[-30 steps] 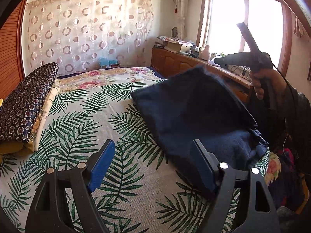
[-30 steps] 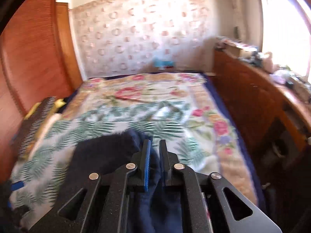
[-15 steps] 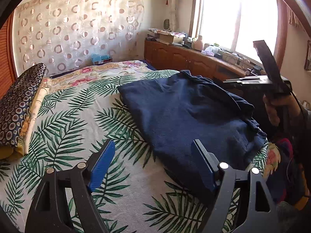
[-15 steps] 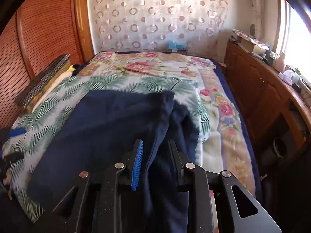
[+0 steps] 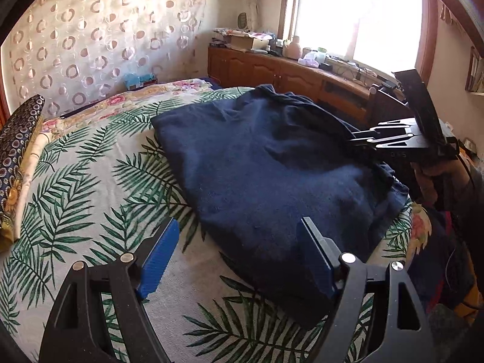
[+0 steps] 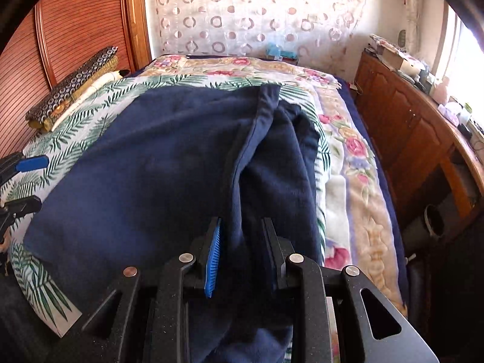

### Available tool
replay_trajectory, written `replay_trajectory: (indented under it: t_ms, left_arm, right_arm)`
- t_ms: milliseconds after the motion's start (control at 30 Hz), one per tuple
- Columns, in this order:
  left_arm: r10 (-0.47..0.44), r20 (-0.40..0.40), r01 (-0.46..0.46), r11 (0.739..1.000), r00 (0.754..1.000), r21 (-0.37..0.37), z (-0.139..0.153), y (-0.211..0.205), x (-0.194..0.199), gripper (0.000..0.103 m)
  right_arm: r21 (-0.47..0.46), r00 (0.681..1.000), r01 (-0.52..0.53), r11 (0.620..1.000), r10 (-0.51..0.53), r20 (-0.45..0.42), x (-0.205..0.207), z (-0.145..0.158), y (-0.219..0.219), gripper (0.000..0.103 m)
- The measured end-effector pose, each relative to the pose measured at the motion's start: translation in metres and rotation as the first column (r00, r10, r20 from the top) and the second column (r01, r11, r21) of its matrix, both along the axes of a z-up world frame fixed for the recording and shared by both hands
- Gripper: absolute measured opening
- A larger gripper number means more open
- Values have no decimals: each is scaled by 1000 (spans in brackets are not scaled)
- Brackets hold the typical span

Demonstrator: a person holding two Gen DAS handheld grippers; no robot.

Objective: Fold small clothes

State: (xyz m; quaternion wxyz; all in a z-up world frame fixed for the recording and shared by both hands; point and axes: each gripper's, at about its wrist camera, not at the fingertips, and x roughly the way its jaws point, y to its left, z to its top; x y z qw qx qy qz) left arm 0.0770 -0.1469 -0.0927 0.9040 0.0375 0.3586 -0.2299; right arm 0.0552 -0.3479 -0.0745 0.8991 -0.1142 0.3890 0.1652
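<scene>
Left wrist view: your left gripper (image 5: 236, 260) hangs with jaws spread wide, nothing between them, its right finger just over the near edge of the dark navy fleece garment (image 5: 272, 163). The garment lies on the palm-leaf print bedspread (image 5: 90, 181), filling the picture from centre to 3 o'clock. Your right gripper (image 5: 360, 139) comes in from 3 o'clock with its tips at the garment's right-hand folds; whether it pinches cloth I cannot tell from here. To do this fold well, drop the left jaws onto the near hem, take both layers, and keep the edge straight before carrying it over.

Fabric is thick, soft, napped, matte; it drapes in rounded bulky folds, so expect it to spring back. The bedspread is flat, thin and woven.

Right wrist view: the right gripper (image 6: 242, 242) has its jaws narrowly parted with a thick ridge of navy cloth running between them. The blue ribbed pad (image 6: 213, 257) sits just beside the cloth with a slim gap, so it looks released, not clamped. A seamed edge runs from the jaws toward 12 o'clock. Smooth that raised ridge flat before the next fold. A patterned dark cushion (image 6: 72, 84) lies at 10 o'clock against the ribbed wooden headboard (image 6: 60, 30), well apart.
</scene>
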Motion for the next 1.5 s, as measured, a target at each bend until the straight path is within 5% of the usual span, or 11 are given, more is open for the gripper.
replay_trajectory:
  t_ms: [33, 67, 100, 267, 667, 867, 967, 1067, 1333, 1500]
  left_arm:
    - [0, -5, 0, 1000, 1000, 2, -1, -1, 0, 81]
    - [-1, -9, 1, 1000, 1000, 3, -2, -2, 1, 81]
    - [-2, -12, 2, 1000, 1000, 5, -3, -2, 1, 81]
    - [-5, -26, 5, 1000, 1000, -3, -4, -3, -1, 81]
    - [6, -53, -6, 1000, 999, -1, -10, -1, -3, 81]
    - [1, -70, -2, 1000, 998, -22, -13, 0, -7, 81]
    - [-27, -80, 20, 997, 996, -78, -14, 4, -12, 68]
    - [-42, -106, 31, 994, 994, -106, -19, 4, -15, 60]
    - [-80, -112, 69, 993, 991, -95, -22, -4, -26, 58]
    - [-126, -125, 114, 988, 984, -102, -24, -8, -30, 35]
  right_arm:
    - [-8, 1000, -4, 1000, 4, 1, -3, -1, 0, 26]
    - [-11, 1000, -10, 1000, 10, 7, -5, 0, 0, 9]
    - [-9, 1000, -16, 1000, 16, 14, -9, 6, -1, 3]
    - [59, 993, 33, 998, -40, 108, -28, 33, -18, 3]
    - [50, 998, 30, 998, -33, 56, -26, 21, -17, 3]
    - [36, 995, 55, 998, -57, 78, -47, 16, -19, 30]
    - [57, 995, 57, 997, -61, 82, -56, 14, -20, 43]
    - [78, 994, 59, 995, -65, 89, -61, 12, -19, 44]
    - [92, 991, 45, 995, -56, 122, -70, 11, -10, 45]
    - [115, 984, 13, 993, -33, 174, -78, 21, -5, 50]
